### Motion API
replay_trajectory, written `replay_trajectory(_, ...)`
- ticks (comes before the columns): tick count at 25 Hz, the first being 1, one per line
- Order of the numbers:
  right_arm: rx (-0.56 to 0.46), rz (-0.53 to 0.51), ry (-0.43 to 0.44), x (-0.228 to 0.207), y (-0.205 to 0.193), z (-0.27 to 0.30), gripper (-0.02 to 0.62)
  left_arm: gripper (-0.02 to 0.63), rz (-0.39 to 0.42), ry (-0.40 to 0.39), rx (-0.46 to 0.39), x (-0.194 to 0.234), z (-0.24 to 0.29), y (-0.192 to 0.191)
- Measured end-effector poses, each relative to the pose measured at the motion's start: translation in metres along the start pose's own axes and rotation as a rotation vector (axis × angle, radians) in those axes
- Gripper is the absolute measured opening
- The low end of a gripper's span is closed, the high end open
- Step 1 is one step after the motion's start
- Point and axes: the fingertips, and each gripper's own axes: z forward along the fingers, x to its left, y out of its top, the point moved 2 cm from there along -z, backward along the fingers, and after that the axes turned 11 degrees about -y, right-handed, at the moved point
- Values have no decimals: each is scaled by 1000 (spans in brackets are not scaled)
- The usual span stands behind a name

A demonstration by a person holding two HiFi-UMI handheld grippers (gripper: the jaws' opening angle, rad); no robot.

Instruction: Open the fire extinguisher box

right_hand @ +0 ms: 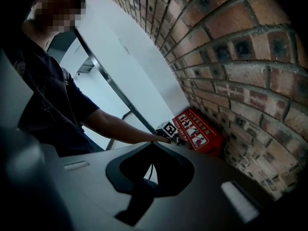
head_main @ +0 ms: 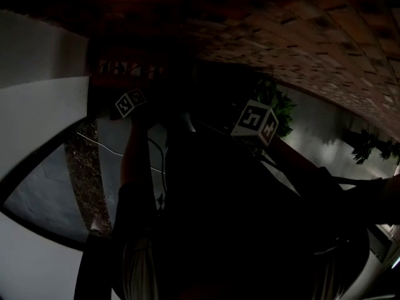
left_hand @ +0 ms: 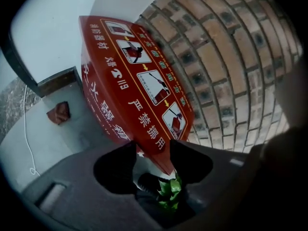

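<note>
Against the brick wall [left_hand: 231, 57], the red fire extinguisher box [left_hand: 139, 81] sits directly ahead of my left gripper [left_hand: 153, 150], whose parted jaws straddle its near corner, probably to catch the lid edge, while my right gripper [right_hand: 147, 145], closed and empty, waits well behind.

The box [left_hand: 139, 81] seemingly abuts the brick wall [left_hand: 231, 57].

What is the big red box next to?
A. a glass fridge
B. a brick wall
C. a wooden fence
B: in the left gripper view, the red rectangular box with white writing stands right beside the brown brick wall.
</note>
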Motion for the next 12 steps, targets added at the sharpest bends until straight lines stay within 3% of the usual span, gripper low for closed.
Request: replay_trajectory(12, -57, -21, 3, 7, 14, 4, 2, 227, 60, -65, 40, -20, -12, 0)
